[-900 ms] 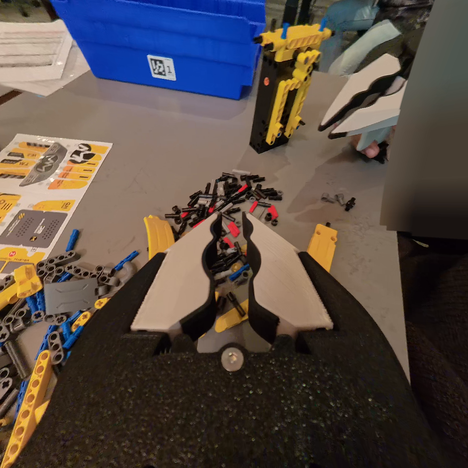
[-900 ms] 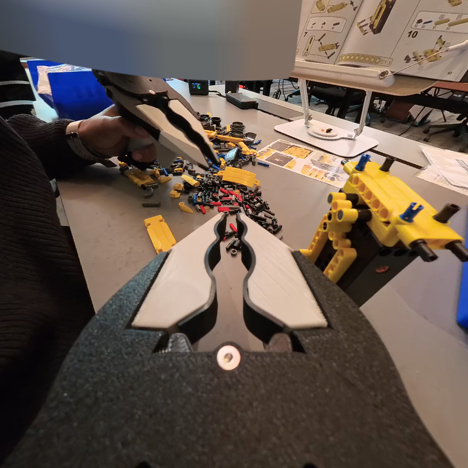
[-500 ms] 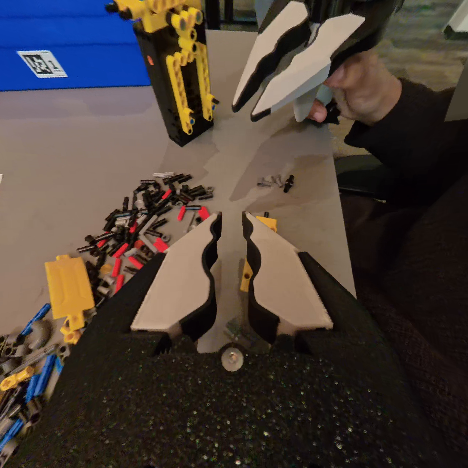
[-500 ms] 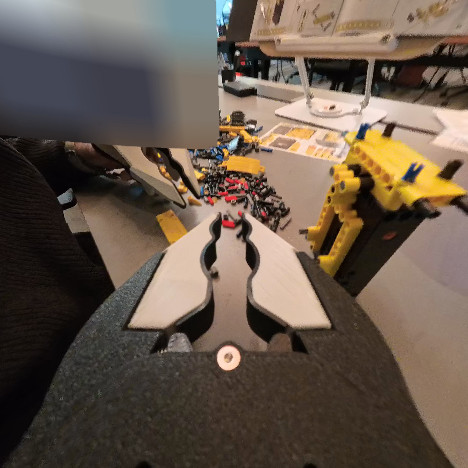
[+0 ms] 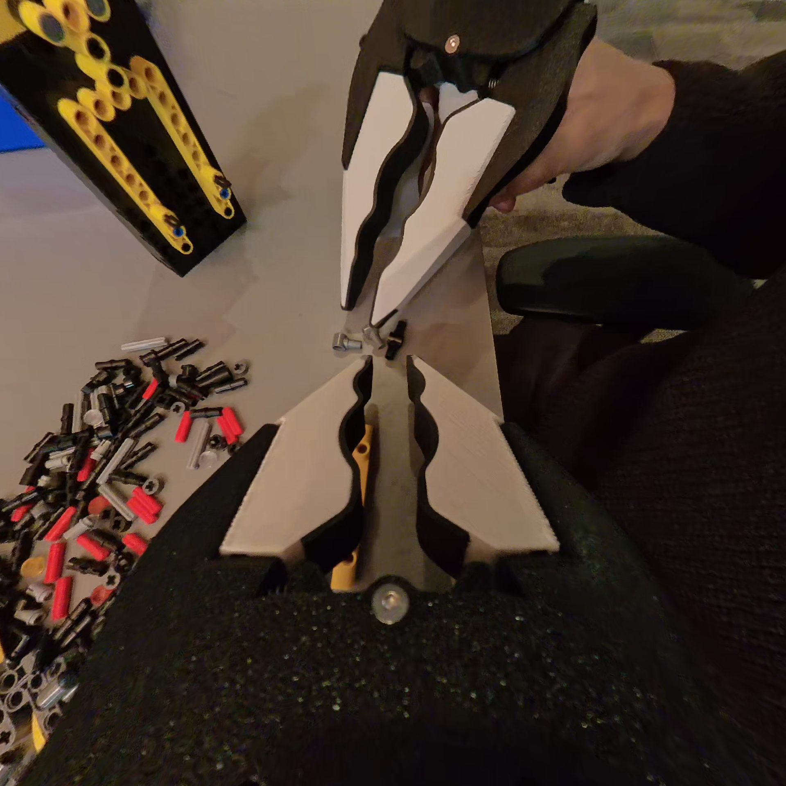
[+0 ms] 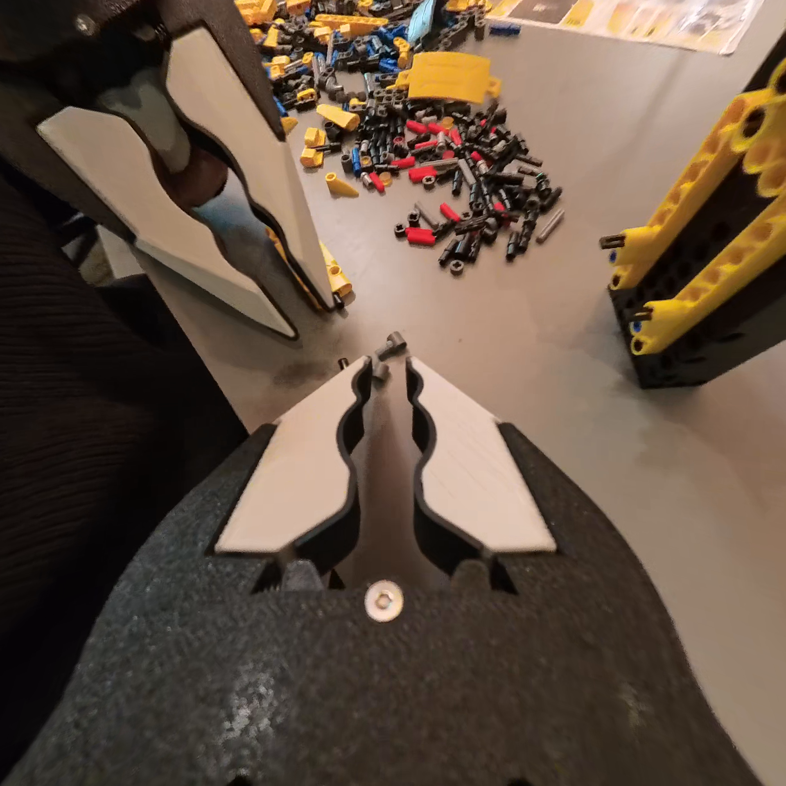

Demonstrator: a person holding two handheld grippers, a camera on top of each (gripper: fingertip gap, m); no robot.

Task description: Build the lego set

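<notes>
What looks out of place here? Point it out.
Three small connectors lie alone near the table edge, apart from the main pile. A yellow beam also sits stray under the left tool.

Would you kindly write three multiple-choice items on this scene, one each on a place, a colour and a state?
1. The small grey connectors lie: A between the left gripper and right gripper; B in a bin; C on a chair.
2. The beams on the black model are: A red; B yellow; C blue.
3. The left gripper is: A open, empty; B shut on a pin; C shut on a beam.
A, both tips flank them; B, plainly yellow; A, its fingers stand apart.
</notes>
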